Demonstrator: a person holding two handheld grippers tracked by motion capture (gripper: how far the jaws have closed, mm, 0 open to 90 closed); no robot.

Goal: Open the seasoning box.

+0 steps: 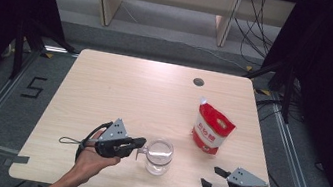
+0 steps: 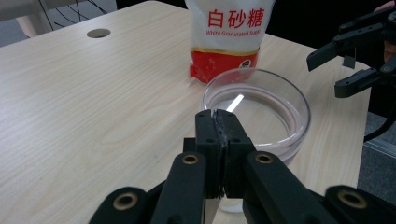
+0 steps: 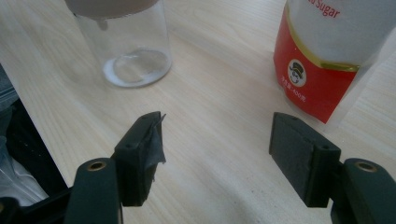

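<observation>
Your table (image 1: 103,93) is pale wood with rounded corners and a small round hole (image 1: 198,82) near its far edge. The left gripper view shows that hole (image 2: 98,33) too.

The sugar bag (image 1: 212,128) stands right of centre, red and white, leaning a little. From above you read only a blur on its front. The left gripper view gives you the label on the bag (image 2: 229,37): red Chinese characters with "White Granulated Sugar" beneath. The right gripper view shows the lower part of the bag (image 3: 327,60), a small round emblem of a man in a hat on the red band, and its clear bottom edge resting on the wood.

The glass jar (image 1: 159,156) stands upright near your edge of the table, between your two hands and well apart from the bag. From the left gripper view you look down into the jar (image 2: 261,112) past its open rim. The right gripper view shows the jar (image 3: 128,46) from the side, with its clear wall and thick base.

Your left gripper (image 1: 139,143) lies on its side and reaches the jar's left side. From above you cannot tell what it holds. Its own view shows the left gripper (image 2: 218,128) with jaws pressed together at the rim, a thin clear edge caught between them.

Your right gripper (image 1: 213,177) hovers near the table's front right corner, jaws spread wide. Its own view shows bare wood between the jaws of the right gripper (image 3: 217,140).
</observation>
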